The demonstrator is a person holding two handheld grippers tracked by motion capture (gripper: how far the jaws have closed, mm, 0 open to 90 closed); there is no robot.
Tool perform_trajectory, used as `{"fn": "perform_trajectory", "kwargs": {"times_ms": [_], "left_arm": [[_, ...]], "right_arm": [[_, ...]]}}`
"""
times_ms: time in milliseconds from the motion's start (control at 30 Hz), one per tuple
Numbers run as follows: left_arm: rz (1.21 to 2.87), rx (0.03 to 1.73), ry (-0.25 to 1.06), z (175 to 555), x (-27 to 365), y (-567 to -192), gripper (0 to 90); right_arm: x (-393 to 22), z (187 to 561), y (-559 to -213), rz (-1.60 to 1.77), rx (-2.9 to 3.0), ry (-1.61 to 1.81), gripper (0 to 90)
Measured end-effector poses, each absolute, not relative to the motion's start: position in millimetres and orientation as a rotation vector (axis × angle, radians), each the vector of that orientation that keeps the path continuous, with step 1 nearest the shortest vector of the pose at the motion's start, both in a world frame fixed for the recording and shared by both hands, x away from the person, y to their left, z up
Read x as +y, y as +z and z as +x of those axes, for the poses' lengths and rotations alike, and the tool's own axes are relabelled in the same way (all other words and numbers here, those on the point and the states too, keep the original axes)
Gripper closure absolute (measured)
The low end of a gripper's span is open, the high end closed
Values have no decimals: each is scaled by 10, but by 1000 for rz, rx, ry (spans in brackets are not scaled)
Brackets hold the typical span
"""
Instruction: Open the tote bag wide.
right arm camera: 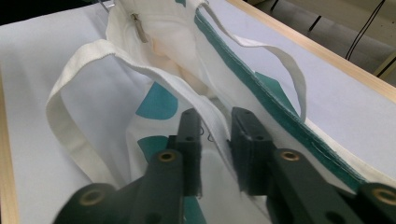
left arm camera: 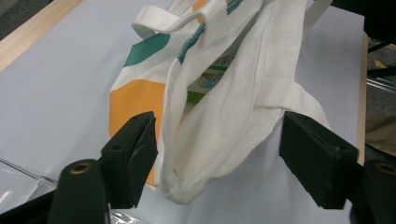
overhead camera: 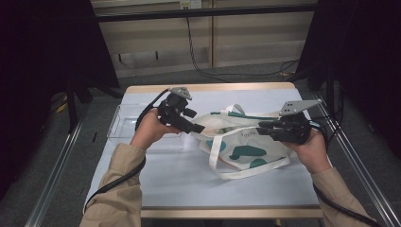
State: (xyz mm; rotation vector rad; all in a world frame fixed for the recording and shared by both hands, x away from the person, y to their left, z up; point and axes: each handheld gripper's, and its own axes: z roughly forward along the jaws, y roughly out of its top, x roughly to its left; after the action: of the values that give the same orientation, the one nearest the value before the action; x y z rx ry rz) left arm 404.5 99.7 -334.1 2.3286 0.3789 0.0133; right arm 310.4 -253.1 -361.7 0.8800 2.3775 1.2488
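A white tote bag [overhead camera: 241,153] with teal and orange patches lies in the middle of the table, its handles [overhead camera: 222,163] spread toward the front. My left gripper [overhead camera: 194,126] is at the bag's left end. In the left gripper view it [left arm camera: 215,161] stands wide open, with a hanging corner of the bag [left arm camera: 233,107] between the jaws. A green printed item [left arm camera: 210,79] shows inside the bag's mouth. My right gripper [overhead camera: 265,128] is at the bag's right rim. In the right gripper view it [right arm camera: 217,144] is shut on the white fabric of the bag [right arm camera: 159,28], beside a handle loop [right arm camera: 60,116].
A clear plastic tray [overhead camera: 124,122] sits at the table's left edge, just behind my left hand; its rim [left arm camera: 14,182] shows below the left jaw. The pale table top has a wooden border [overhead camera: 213,87]. Metal rails run along both sides, and cables lie on the floor behind.
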Motion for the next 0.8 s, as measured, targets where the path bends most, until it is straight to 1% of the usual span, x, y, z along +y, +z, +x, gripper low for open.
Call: {"fn": "perform_trajectory", "kwargs": {"times_ms": [33,67,100,167,200,233,300,333,367,567,633,800], "left_arm": [[2329,379,13,4045,997,-3341,316],[2327,385,13,4053,991,-3335,329],[2331,372,19,4069,988,-3329,344],[2323,370,21,4076,968,-3325,379],[2323,371,23,4076,953,-3319,379],[2326,359,33,4085,943,-3317,421],[2336,357,34,4095,913,-3315,456],[2343,350,40,4103,898,-3319,456],[2334,356,40,4102,879,-3332,502],[2342,351,44,4145,782,-3398,606],[2348,350,49,4153,768,-3405,615],[2357,346,57,4191,708,-3405,699]], "right_arm": [[-2531,3104,-3617,880,2377,1249,775],[-2526,3093,-3622,873,2379,1245,821],[-2525,3089,-3624,858,2386,1242,836],[-2514,3070,-3629,848,2379,1235,857],[-2514,3070,-3629,848,2379,1235,857],[-2509,3059,-3640,828,2389,1236,869],[-2509,3054,-3652,825,2401,1241,875],[-2509,3054,-3652,825,2401,1241,875],[-2510,3048,-3659,821,2405,1244,877],[-2510,3032,-3659,798,2423,1242,878],[-2510,3030,-3660,796,2424,1243,878],[-2532,3014,-3673,786,2428,1260,878]]}}
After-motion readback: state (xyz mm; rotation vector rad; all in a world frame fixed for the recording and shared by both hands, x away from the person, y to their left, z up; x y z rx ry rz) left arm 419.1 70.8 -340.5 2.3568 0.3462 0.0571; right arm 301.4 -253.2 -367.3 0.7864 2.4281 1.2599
